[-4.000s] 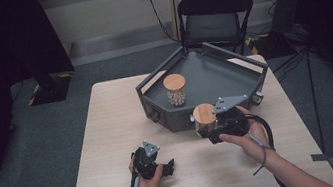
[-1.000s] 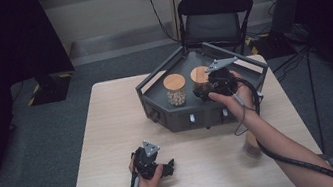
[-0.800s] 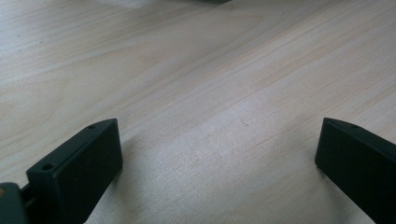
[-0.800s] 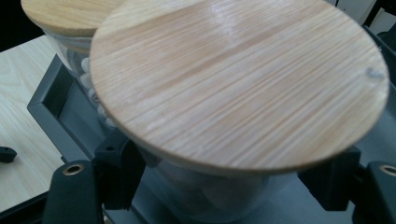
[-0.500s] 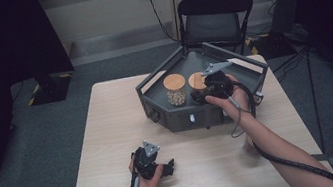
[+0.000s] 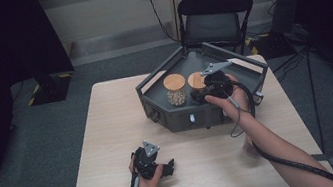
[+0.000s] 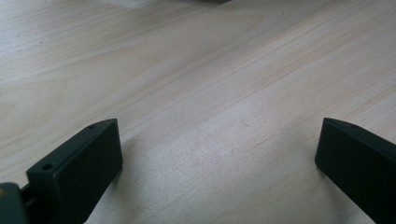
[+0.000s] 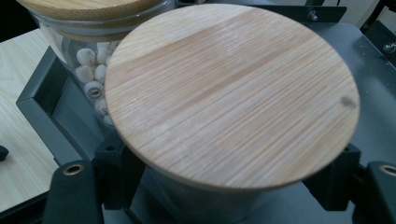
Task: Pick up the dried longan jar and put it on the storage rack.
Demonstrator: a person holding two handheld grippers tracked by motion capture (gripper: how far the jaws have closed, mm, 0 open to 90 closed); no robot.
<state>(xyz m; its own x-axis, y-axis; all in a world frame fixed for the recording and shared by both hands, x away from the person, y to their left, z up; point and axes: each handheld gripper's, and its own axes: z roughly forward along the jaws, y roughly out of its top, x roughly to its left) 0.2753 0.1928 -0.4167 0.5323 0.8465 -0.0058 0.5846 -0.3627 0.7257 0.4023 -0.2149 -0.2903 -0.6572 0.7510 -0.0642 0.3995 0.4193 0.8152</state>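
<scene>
Light wood table (image 6: 110, 133) with 1 tray and 1 gripper resting on it.
Rectangular pale-wood tabletop on grey carpet; dark grey angular metal tray (image 6: 156, 106) sits on the far right part, walls raised, front face near table middle. Left gripper (image 6: 170, 166) lies on the near part, well apart from the tray, jaws spread wide over bare wood (image 7: 210, 93). Grey tape strips at the near corners.

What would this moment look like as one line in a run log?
right gripper: shut on wood-lidded jar, inside grey tray | second jar: beside it | left gripper: open, on table
</scene>
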